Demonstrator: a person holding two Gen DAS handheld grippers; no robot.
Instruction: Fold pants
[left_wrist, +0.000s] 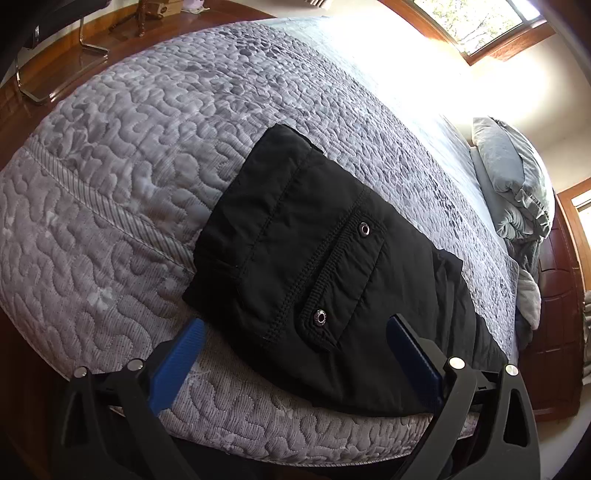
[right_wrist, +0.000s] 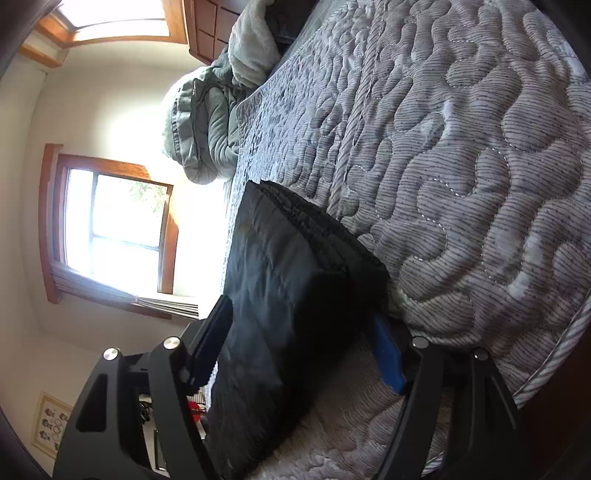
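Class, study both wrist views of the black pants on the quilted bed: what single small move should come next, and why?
Probably close the right gripper on the pants. Its open fingers already straddle the thick folded edge, one above and one beneath against the quilt. The left gripper is open too, holding nothing, and the pants already look like a compact bundle near the bed's edge, so a firm grip seems the step before lifting or tidying.

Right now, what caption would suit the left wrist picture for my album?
Open left gripper poised at the near edge of folded black pants lying on a grey quilted bed.
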